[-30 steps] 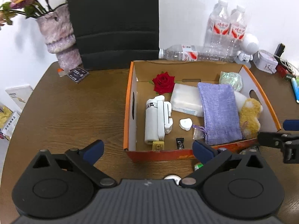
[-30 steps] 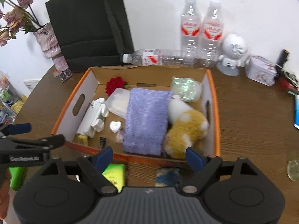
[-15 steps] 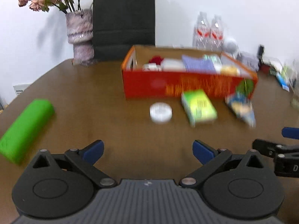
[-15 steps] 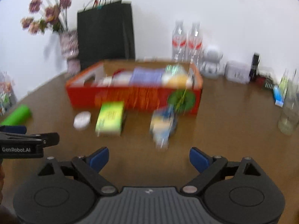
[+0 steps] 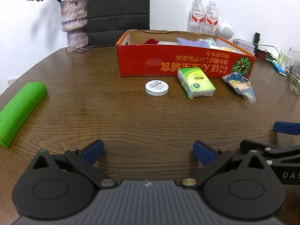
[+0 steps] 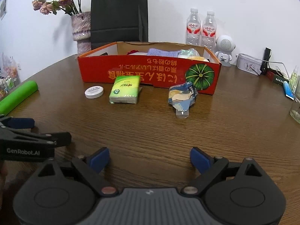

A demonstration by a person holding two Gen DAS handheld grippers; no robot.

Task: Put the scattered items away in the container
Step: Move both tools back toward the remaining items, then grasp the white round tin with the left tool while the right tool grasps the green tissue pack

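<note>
Two empty claws hover low over the table's near edge: the left claw (image 5: 148, 150) and the right claw (image 6: 150, 158), whose jaws have just been opening, both stand wide with nothing between them. Ahead lie a white round tin (image 5: 156, 87), a green tissue pack (image 6: 125, 89) and a crumpled blue packet (image 6: 182, 96), its long axis toward the right claw, the nearer one, all just before the orange box (image 6: 150, 73).

The tabletop (image 5: 93, 86) is dark wood-grain with a soft sheen. The red box (image 5: 150, 63) looks like printed cardboard; the round white case (image 5: 156, 87) is smooth plastic; 2 clear plastic bottles (image 6: 201, 28) are glossy.
</note>
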